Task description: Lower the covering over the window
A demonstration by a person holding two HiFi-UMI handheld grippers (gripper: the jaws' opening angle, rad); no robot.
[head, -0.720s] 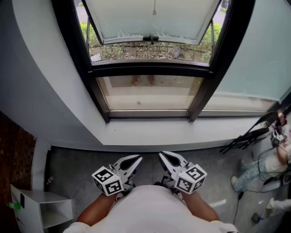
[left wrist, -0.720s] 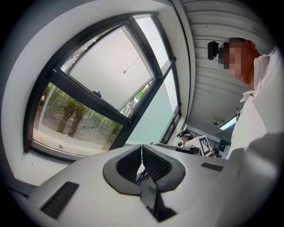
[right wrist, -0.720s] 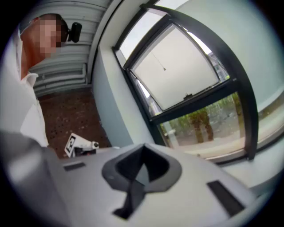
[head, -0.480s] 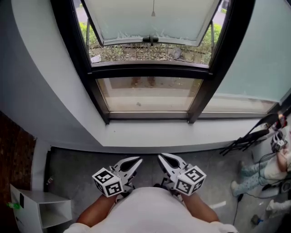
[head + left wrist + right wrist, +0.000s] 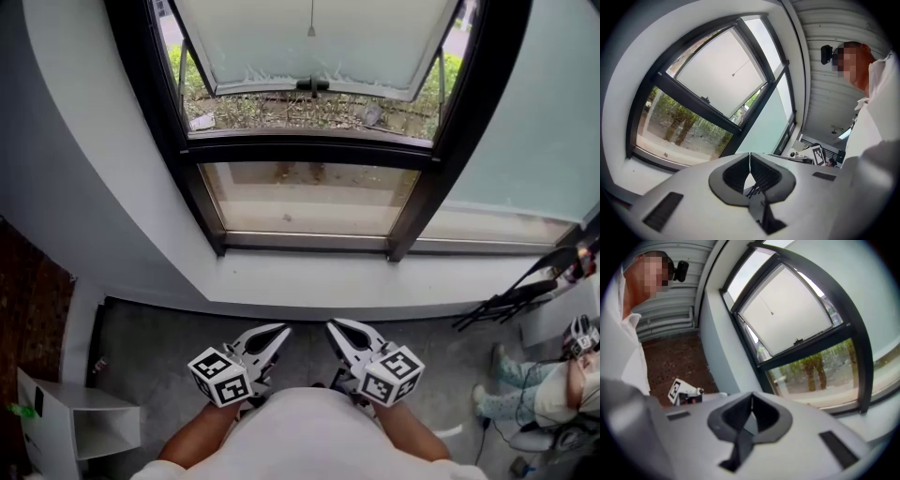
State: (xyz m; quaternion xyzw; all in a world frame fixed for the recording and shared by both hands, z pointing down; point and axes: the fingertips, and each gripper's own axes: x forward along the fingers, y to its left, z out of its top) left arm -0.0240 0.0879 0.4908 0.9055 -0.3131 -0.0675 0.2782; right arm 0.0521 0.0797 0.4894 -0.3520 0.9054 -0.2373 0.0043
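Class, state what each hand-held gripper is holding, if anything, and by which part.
Nothing is held: the left hand-held gripper and the right hand-held gripper both have their jaws shut together with nothing between them.

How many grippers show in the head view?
2: the left gripper at bottom, just left of centre; the right gripper beside it, just right of centre. Both are shut and empty. None seems hidden.
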